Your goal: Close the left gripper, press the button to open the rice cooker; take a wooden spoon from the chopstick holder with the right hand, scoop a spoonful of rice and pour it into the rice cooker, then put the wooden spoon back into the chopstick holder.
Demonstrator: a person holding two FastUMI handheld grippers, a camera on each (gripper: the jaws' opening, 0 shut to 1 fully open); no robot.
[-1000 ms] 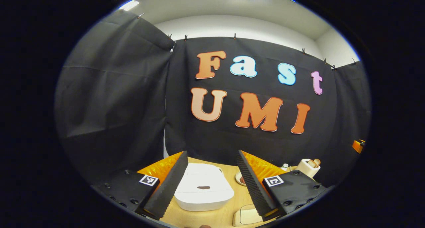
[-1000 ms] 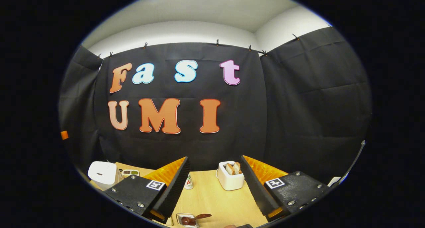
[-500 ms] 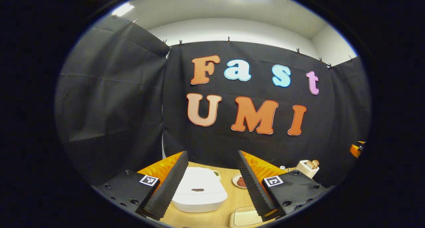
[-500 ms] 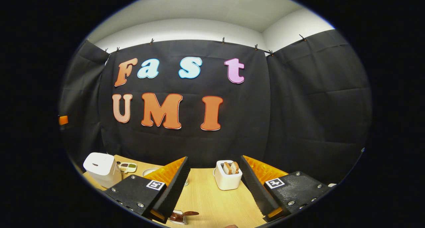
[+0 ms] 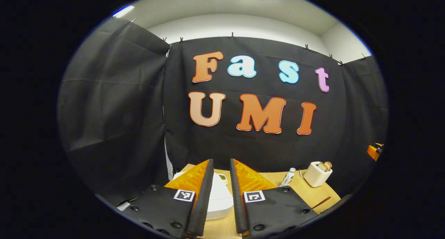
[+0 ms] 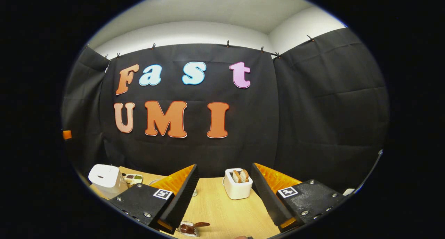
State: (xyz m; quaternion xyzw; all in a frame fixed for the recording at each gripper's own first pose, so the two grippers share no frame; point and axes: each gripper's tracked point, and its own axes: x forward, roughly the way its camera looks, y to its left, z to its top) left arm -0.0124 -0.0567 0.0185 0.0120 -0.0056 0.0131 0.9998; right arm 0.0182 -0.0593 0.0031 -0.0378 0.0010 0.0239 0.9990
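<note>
Hovering: left gripper (image 5: 221, 162) held above the wooden table (image 5: 309, 193), pointed at the black cloth wall, touching nothing.
Left gripper state: fingers drawn close together, a narrow slit between them, nothing clamped.
Rice cooker: white, lid down; in the left gripper view (image 5: 219, 199) it sits just beyond the fingers, partly hidden behind them; in the right gripper view (image 6: 104, 178) it stands at the far left of the table.
Right gripper: (image 6: 224, 169) fingers spread wide apart, nothing between them, raised over the table.
Toaster: white, two slices of bread standing in its slots; framed between the right fingers (image 6: 237, 186); at the right of the table in the left gripper view (image 5: 316, 174).
Small bottle: pale, upright, just left of the toaster in the left gripper view (image 5: 288, 176).
Small dish: clear, low, near the table's front edge in the right gripper view (image 6: 187, 228), with a dark brown spoon-like piece lying in it; what it is I cannot tell.
Condiment tray: small, with green and dark patches, just right of the rice cooker in the right gripper view (image 6: 134, 178).
Chopstick holder, wooden spoon: cannot pick them out for certain.
</note>
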